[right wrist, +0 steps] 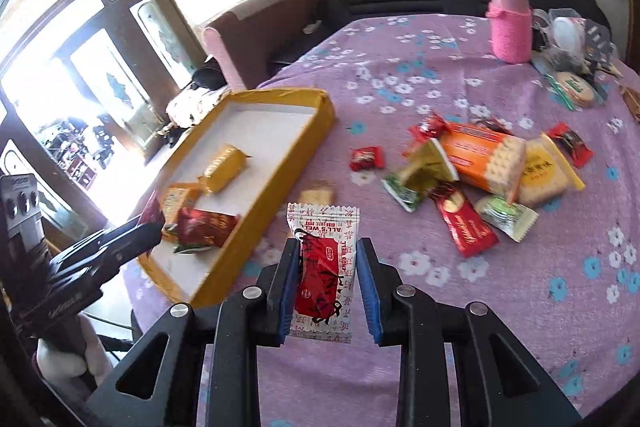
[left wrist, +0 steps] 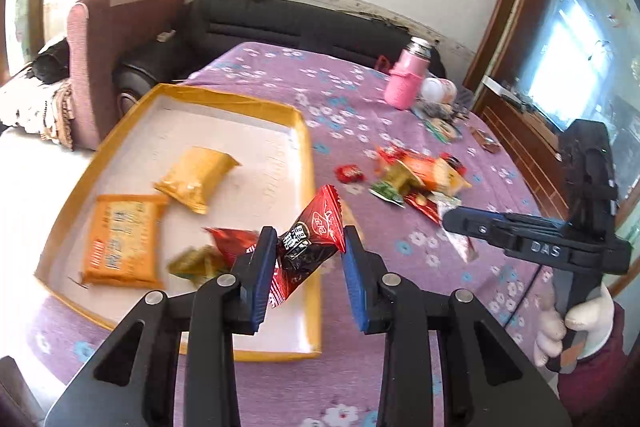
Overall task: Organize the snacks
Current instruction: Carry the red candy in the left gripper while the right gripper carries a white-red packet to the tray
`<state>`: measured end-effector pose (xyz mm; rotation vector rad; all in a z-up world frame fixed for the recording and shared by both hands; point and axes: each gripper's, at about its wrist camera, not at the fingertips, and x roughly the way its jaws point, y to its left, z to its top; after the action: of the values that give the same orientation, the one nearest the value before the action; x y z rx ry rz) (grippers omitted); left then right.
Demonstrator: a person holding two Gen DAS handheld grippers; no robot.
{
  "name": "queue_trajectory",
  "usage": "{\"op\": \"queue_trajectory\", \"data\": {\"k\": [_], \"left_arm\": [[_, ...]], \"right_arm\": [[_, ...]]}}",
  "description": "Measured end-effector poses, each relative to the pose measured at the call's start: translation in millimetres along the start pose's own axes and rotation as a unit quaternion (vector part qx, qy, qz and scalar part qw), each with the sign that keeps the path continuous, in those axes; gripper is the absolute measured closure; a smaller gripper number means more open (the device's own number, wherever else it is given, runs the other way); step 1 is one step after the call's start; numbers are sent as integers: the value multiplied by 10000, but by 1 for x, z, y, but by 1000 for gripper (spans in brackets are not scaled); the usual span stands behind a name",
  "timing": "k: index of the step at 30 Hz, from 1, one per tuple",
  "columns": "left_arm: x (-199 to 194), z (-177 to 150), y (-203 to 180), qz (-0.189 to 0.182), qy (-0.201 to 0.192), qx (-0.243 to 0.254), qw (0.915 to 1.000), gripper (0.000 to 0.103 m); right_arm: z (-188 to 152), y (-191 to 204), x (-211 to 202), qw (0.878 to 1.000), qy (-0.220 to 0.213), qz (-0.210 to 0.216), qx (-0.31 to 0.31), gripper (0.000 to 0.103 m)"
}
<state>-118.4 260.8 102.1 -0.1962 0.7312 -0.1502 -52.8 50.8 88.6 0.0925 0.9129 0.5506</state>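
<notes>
Left wrist view: left gripper (left wrist: 308, 247) clamps a red candy (left wrist: 310, 243) over the tray (left wrist: 298, 119), which holds four snacks. Right gripper (right wrist: 326, 271) clamps a white-red packet (right wrist: 324, 267) above the cloth. A pile (right wrist: 480, 167) remains unsorted.

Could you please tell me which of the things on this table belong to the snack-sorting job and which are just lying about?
Part of the job:
- yellow tray
- loose snack pile
- red-and-black candy in the left hand-held gripper
- red-and-white packet in the right hand-held gripper

Just lying about:
- pink flask
- clutter beside the flask
</notes>
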Motion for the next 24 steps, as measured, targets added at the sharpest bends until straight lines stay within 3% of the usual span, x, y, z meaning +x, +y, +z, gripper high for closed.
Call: {"op": "queue_trajectory", "data": {"k": [4, 8, 15, 19, 24], "left_arm": [[11, 18, 39, 317, 116, -301, 9990, 73], [32, 33, 74, 440, 291, -636, 9966, 73], [83, 50, 118, 586, 697, -1176, 9889, 70], [87, 45, 138, 317, 770, -1702, 9819, 68], [65, 39, 131, 211, 582, -1684, 9838, 67]], "right_arm": [[11, 40, 24, 9989, 181, 391, -184, 74], [21, 73, 53, 9973, 323, 501, -436, 74], [39, 92, 113, 9964, 601, 215, -549, 74], [42, 97, 140, 9952, 775, 122, -592, 70], [37, 91, 133, 9959, 740, 397, -349, 65]]}}
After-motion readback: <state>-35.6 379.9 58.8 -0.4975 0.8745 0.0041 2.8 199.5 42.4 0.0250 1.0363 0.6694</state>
